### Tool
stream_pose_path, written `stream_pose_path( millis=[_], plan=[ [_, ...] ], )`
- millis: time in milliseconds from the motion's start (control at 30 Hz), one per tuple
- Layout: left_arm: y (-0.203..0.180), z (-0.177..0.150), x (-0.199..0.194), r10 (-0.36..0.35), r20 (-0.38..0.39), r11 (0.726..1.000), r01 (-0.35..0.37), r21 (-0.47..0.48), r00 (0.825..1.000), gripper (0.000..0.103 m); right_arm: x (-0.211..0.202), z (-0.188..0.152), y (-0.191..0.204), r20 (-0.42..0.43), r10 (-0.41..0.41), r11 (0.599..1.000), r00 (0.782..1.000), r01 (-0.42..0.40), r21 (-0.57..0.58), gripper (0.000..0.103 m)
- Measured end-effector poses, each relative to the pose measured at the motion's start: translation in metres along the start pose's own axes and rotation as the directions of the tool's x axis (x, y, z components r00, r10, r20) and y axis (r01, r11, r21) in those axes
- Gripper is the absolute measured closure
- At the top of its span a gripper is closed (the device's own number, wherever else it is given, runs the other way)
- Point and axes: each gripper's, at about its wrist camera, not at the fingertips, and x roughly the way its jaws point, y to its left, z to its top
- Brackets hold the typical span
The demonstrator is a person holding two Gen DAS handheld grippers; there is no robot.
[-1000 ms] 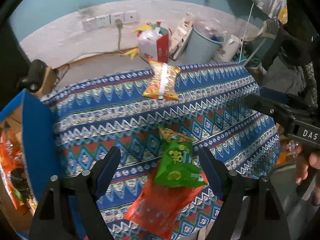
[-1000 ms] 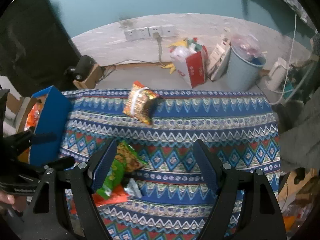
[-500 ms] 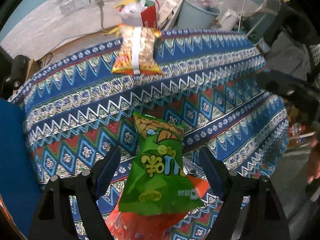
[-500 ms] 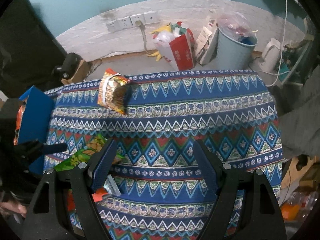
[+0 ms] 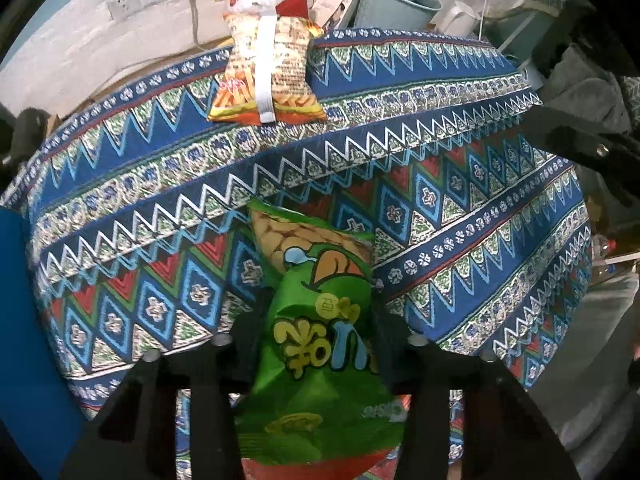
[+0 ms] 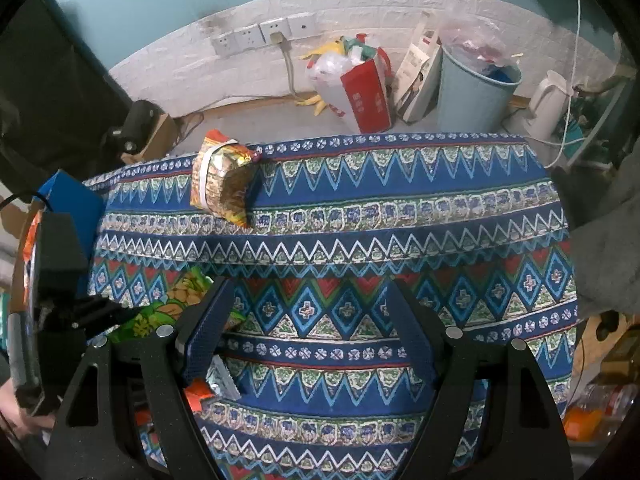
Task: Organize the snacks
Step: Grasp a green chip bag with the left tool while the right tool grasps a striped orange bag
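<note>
**Left tool clamped on the green snack bag; right tool open above the cloth**

The left tool has its two fingers pressed against the sides of the green snack bag, pinching it in at the middle. The bag sits near the front edge of the tabletop, which is covered by a blue, red and green zigzag cloth. A red packet lies under the green bag's near end, and in the right wrist view a small silvery wrapper shows just beside it. The green bag carries large yellow and blue cartoon lettering and a picture of pale round snacks at its far end; the words cannot be made out.

The right tool hangs over the middle front of the cloth with its fingers spread wide and nothing between them. The cloth in front of it and out to the right edge is bare.

A yellow-orange snack bag with a white vertical seam strip lies at the far edge of the tabletop, well apart from the green bag; its printing is too small to read. A blue box stands at the left edge, with orange packets visible inside.

Beyond the far edge, on the floor, stand a red paper bag, a light-blue bin and a white kettle.
</note>
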Motion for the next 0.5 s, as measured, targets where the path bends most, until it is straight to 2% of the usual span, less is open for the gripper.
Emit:
stream_pose_path(
  millis=[200,500],
  plan=[
    [0.021,-0.005,-0.021,-0.002,0.055,0.999,0.004,-0.034,0.998,0.065,0.007,0.006,0.009,0.001,0.022,1.0,1.0,-0.022,-0.011,0.025],
    [0.075,0.003,-0.055,0.018,0.145,0.989,0.004,-0.147,0.989,0.065,0.037,0.032,0.038,-0.01,0.059,0.998,0.998,-0.06,-0.015,0.025]
  ],
)
